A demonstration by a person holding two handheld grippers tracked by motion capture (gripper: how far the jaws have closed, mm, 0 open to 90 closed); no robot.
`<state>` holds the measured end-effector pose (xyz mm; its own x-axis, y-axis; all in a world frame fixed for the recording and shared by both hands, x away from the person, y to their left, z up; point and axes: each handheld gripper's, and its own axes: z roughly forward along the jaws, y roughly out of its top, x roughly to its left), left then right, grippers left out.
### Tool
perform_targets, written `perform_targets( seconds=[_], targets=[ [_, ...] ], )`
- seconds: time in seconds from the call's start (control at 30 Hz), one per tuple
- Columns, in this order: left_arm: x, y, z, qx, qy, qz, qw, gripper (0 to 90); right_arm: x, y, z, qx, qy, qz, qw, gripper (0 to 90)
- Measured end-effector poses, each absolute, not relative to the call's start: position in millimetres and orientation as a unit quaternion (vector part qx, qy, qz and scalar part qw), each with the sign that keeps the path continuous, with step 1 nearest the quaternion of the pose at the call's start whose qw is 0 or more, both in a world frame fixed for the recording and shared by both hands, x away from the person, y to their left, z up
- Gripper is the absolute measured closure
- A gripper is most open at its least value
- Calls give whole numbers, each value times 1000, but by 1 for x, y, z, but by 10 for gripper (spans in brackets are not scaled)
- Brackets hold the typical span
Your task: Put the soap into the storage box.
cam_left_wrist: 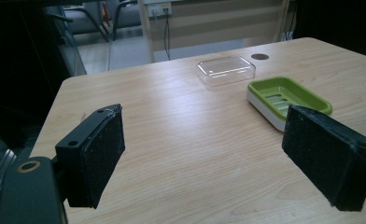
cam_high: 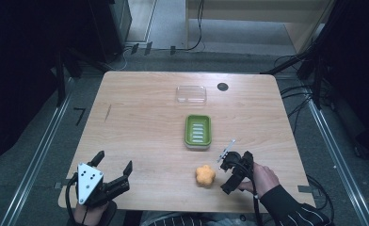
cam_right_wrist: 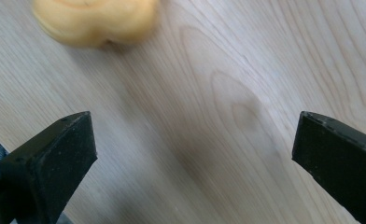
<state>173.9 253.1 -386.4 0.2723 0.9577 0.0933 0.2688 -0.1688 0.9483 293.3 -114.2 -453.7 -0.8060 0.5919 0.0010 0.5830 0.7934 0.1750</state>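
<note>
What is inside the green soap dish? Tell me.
Nothing lies in the soap dish: its ribbed, slotted green floor shows bare in the high view and the left gripper view. What sits below the slots, inside the white base, cannot be seen.

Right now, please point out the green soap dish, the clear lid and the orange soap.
green soap dish [cam_high: 197, 129], high view, slotted floor
clear lid [cam_high: 191, 94], high view, flat top
orange soap [cam_high: 204, 175], high view, top middle

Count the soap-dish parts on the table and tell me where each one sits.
2. The green soap dish sits mid-table; the clear plastic lid lies apart beyond it, toward the far edge.
</note>
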Motion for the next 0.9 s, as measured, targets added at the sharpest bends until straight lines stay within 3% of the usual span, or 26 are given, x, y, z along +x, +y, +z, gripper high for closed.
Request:
perform_targets(
  seconds=[0.9],
  targets=[
    [171, 256, -387, 658, 468, 387, 445, 137, 295, -64, -457, 266, 960, 83, 9, 0]
  ],
)
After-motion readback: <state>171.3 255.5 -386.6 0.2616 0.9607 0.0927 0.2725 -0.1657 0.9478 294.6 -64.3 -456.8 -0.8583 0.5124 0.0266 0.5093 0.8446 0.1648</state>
